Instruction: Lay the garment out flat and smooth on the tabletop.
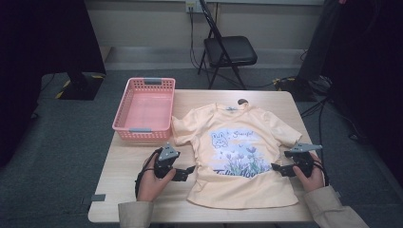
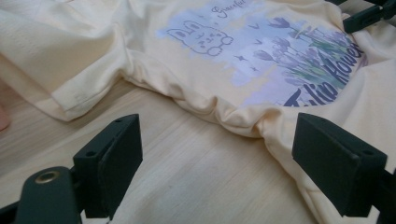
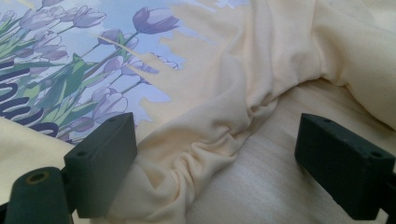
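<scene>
Altogether, one T-shirt (image 1: 242,156) lies between two hand-held grippers, left (image 1: 189,170) and right (image 1: 275,167), both spread wide.

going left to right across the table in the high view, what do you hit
pink basket at the far left corner → left claw → t-shirt → right claw. Both claws sit open at the shirt's side edges.
</scene>
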Demonstrator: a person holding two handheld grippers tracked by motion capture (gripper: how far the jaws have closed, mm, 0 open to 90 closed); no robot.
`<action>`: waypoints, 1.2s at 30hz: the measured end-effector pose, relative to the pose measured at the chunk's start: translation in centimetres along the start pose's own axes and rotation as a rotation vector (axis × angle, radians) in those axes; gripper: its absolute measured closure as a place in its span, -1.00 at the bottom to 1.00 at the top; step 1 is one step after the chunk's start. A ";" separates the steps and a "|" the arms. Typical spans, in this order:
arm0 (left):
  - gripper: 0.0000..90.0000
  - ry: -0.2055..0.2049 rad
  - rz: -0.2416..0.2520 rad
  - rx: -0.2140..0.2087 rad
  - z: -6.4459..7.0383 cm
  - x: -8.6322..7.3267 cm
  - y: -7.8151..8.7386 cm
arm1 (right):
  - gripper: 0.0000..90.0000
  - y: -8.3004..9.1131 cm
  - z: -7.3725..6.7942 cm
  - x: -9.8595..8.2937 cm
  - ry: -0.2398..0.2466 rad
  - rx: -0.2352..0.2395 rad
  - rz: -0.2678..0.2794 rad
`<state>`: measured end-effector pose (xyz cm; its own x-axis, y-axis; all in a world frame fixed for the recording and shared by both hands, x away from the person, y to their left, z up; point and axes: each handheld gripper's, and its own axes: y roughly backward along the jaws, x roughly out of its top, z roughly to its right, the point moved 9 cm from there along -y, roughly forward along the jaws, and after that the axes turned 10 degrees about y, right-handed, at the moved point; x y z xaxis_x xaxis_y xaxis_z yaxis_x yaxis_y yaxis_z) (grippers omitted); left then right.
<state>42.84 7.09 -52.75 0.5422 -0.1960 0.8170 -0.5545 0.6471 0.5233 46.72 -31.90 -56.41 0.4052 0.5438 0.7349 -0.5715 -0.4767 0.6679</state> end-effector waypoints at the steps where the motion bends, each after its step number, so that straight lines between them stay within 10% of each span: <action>1: -0.65 0.000 -0.001 0.002 -0.2 -0.1 0.1 | -0.73 0.0 0.0 0.0 0.000 0.000 0.000; 36: -0.65 0.018 -0.021 0.105 -4.7 -2.2 1.6 | -0.73 0.0 0.0 0.0 0.001 0.001 0.000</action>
<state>43.71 12.06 -54.83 0.5653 -0.1953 0.8014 -0.6050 0.5623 0.5638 46.71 -31.89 -56.41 0.4044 0.5446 0.7348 -0.5707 -0.4775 0.6680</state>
